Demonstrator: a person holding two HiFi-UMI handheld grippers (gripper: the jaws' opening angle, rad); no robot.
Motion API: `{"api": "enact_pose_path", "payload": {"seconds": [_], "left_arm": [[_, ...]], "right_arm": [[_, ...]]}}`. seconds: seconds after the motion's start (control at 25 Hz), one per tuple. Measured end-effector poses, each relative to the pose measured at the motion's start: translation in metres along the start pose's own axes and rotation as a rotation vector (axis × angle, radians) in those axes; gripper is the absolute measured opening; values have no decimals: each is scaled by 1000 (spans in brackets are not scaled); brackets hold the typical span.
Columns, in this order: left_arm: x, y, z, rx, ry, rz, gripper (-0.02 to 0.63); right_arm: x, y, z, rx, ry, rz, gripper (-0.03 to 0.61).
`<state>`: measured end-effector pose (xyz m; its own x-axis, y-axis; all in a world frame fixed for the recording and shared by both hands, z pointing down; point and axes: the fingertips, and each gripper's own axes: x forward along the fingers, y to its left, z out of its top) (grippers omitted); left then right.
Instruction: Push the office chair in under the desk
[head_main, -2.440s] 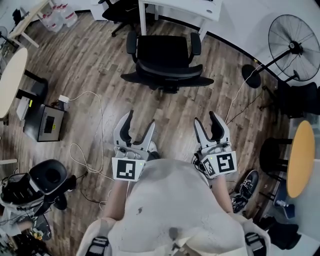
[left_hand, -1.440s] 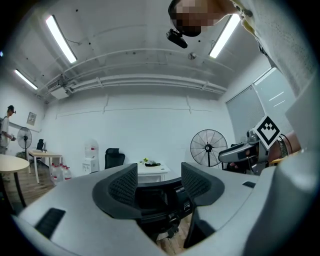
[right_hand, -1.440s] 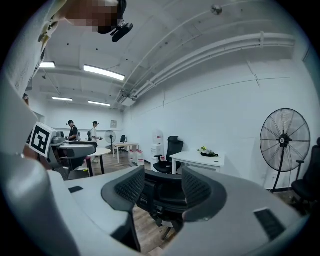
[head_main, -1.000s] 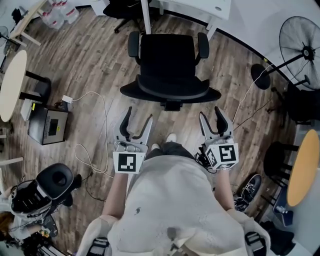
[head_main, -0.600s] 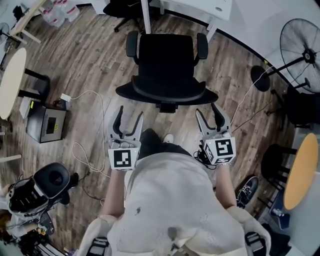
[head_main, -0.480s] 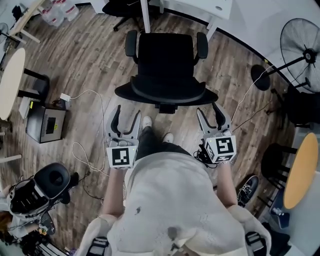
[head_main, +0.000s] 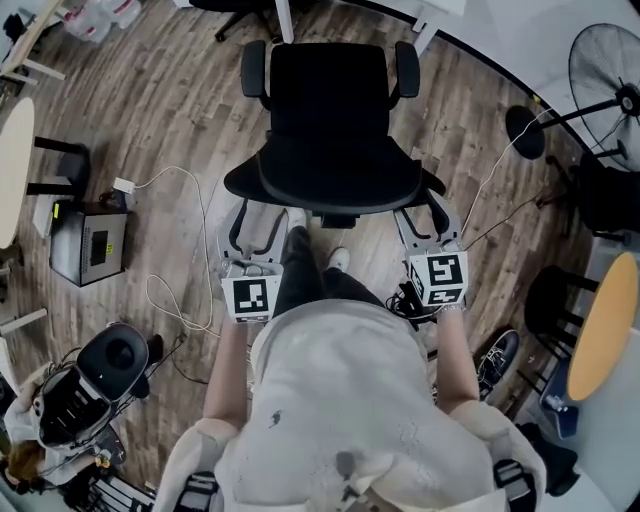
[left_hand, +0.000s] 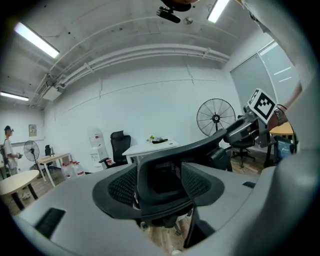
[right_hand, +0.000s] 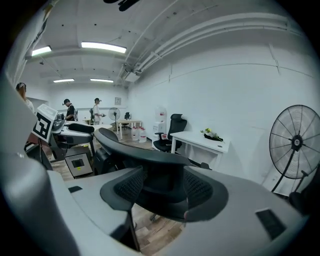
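head view looks steeply down; both gripper views closely face the office chair (head_main: 330, 110).

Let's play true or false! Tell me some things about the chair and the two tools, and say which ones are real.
The office chair is black. True.
The chair is already tucked under the desk. False: it stands out on the floor, short of the desk.
Both tools are shut tight. False: the left tool and the right tool have their jaws apart, gripping nothing; the right one's have just been opening.
A fan stands at the right side of the head view. True.
The floor is made of wood planks. True.
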<state>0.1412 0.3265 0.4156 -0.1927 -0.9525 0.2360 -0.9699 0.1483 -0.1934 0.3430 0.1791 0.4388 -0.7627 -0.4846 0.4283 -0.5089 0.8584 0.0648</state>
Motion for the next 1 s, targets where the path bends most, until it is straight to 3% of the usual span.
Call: {"api": "enact_pose_path", "payload": {"seconds": [0.48, 1.0], "left_arm": [[77, 35, -35, 21, 54, -35, 282], [140, 48, -50, 47, 63, -57, 302]], "right_arm": [[71, -30, -16, 13, 80, -63, 270], [123, -57, -22, 18, 48, -54, 292]]}}
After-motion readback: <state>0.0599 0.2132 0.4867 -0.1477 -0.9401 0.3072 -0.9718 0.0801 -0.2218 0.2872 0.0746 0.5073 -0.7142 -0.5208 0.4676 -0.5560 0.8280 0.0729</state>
